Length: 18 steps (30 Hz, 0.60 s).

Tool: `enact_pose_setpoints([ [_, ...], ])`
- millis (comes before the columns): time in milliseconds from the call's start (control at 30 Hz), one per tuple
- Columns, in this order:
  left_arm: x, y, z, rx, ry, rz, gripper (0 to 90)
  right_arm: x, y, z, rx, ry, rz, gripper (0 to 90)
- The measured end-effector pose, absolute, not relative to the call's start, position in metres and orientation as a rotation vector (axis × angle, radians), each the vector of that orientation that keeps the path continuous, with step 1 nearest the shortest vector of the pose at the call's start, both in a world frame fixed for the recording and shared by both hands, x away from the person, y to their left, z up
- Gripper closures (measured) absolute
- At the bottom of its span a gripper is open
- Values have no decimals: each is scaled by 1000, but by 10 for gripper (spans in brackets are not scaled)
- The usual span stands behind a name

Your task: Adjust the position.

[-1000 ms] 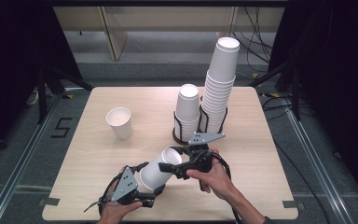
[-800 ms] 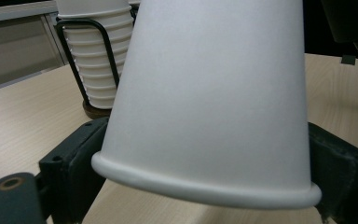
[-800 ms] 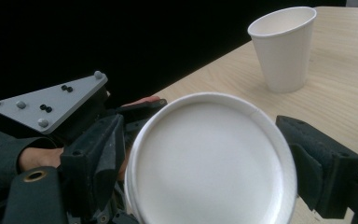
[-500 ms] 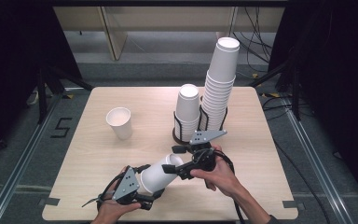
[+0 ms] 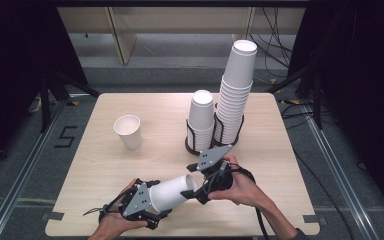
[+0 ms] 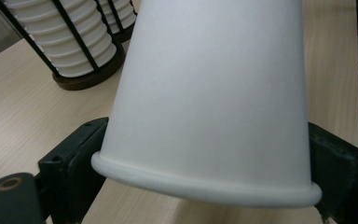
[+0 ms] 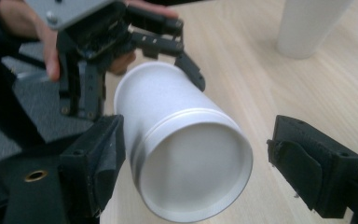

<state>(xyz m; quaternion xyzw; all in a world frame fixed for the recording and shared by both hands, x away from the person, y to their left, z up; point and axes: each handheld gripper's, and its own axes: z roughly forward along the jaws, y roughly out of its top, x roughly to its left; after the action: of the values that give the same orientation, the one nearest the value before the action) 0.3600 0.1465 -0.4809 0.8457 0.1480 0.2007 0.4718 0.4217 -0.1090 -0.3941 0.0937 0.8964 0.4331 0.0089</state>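
We take this for a lab recording bay, not a home. The pale wooden worktop (image 5: pixel 145 165) stands alone on a grey floor (image 5: pixel 25 165) marked with tape corners and a painted numeral (image 5: pixel 65 136), metal rails (image 5: pixel 330 160) run along both sides, black curtains (image 5: pixel 15 60) close it in, and loose cables (image 5: pixel 275 30) trail behind it by a plain shelf unit (image 5: pixel 125 40).

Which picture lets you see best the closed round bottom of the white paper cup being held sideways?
The right gripper view: the white paper cup points its recessed closed bottom straight at that camera. The left gripper view shows the cup's smooth side and rolled rim clamped between black jaws. The high view shows the whole cup lying sideways, its closed end seen at a slant.
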Motion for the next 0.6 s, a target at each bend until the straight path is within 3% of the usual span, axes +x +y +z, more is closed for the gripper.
enact_pose_setpoints([
  [367,356,143,-480,2111,274,481,100,413,-102,-403,91,2929,1137,192],
  [600,356,144,-479,2081,246,464,97,414,-101,-407,41,2972,1157,249],
])
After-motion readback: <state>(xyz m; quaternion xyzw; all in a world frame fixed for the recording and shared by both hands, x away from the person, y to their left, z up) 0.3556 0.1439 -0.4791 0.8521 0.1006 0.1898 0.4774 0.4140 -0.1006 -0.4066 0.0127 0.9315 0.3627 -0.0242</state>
